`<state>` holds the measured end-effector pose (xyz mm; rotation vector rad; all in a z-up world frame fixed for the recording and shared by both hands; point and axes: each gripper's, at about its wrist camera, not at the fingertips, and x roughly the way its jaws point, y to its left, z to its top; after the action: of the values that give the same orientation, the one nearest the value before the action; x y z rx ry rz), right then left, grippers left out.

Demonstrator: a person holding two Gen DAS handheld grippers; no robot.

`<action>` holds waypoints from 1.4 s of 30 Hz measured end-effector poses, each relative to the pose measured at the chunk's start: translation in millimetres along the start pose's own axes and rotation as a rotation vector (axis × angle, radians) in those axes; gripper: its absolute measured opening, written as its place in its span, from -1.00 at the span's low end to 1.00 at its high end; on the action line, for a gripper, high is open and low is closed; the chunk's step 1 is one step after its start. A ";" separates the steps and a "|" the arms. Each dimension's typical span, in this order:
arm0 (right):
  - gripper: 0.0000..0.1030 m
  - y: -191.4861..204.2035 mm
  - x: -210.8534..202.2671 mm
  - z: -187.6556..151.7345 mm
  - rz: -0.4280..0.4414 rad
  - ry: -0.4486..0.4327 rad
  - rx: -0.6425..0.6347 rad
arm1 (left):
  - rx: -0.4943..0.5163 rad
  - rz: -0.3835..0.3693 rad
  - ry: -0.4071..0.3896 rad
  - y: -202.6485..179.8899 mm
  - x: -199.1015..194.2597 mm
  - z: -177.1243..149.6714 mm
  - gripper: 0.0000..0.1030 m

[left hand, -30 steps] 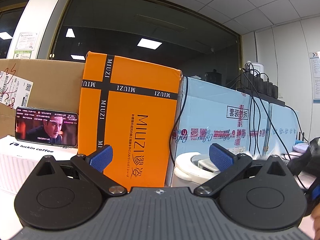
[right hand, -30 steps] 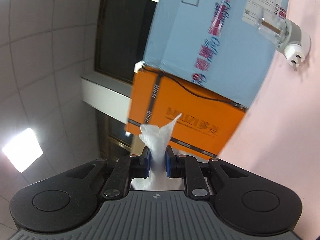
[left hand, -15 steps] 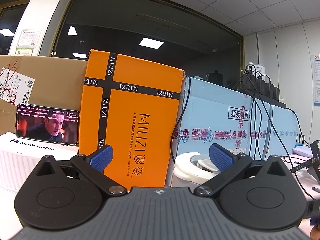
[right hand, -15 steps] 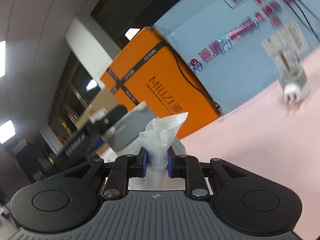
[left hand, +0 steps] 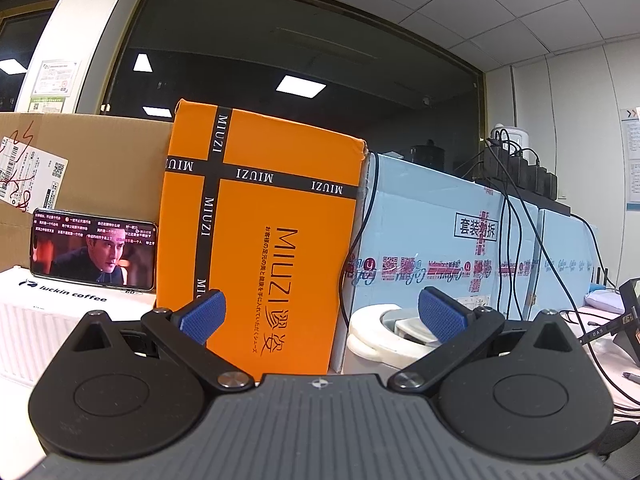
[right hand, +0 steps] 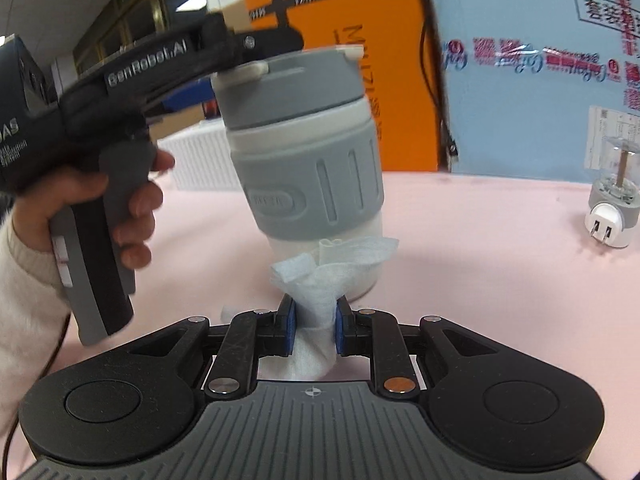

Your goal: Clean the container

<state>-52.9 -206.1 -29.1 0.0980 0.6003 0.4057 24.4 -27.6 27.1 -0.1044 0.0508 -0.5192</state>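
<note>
A white cup with a grey sleeve and grey lid [right hand: 308, 160] stands upright on the pink table [right hand: 480, 280]. My right gripper [right hand: 314, 322] is shut on a crumpled white tissue [right hand: 324, 276], whose tip lies by the cup's base. The left gripper body [right hand: 132, 76], held in a hand, hovers at the cup's lid. In the left wrist view my left gripper [left hand: 320, 316] is open and empty, and the white lid rim [left hand: 376, 340] sits just behind its right finger [left hand: 440, 314].
An orange MIUZI box [left hand: 260, 260] and a light blue carton [left hand: 460, 248] stand behind the cup. A phone [left hand: 94, 256] playing video leans on a white box. A plug-in device [right hand: 612, 208] lies on the table at the right. Cables hang over the blue carton.
My right gripper has swung down from pointing at the ceiling to face the cup, carrying the tissue to its base. The left gripper has barely moved.
</note>
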 end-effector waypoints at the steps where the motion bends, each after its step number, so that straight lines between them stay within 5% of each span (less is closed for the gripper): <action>1: -0.66 -2.7 0.3 -0.4 0.014 0.018 0.003 | 0.001 0.000 0.000 0.0 0.1 0.0 1.00; 10: 0.18 -10.6 -11.3 -5.2 0.143 0.063 -0.002 | -0.006 -0.002 0.000 0.7 0.6 -0.5 1.00; 13: 0.11 -6.4 -9.3 -3.9 0.117 0.063 -0.038 | -0.004 -0.001 -0.001 0.1 1.1 -0.8 1.00; 16: -0.50 -3.8 -5.5 -2.2 0.081 0.063 -0.066 | -0.001 0.000 -0.001 -0.1 1.1 -0.8 1.00; 19: -0.72 -5.3 -8.9 0.4 0.064 0.045 -0.065 | -0.002 0.000 -0.002 -1.3 0.5 -0.7 1.00; 29: -0.77 -38.5 -65.0 43.1 0.105 -0.441 0.181 | -0.007 0.002 -0.002 -2.2 0.3 -0.3 1.00; 32: -0.77 -49.8 -56.4 41.0 0.132 -0.420 0.268 | -0.011 0.008 -0.001 -2.2 -0.1 0.0 1.00; 42: -0.77 -50.6 -35.5 13.7 0.118 -0.309 0.268 | -0.022 0.006 0.001 -0.4 -1.1 -1.2 1.00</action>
<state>-54.4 -266.3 -9.4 0.4460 0.3412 0.4132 23.2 -27.5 25.9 -0.1253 0.0582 -0.5132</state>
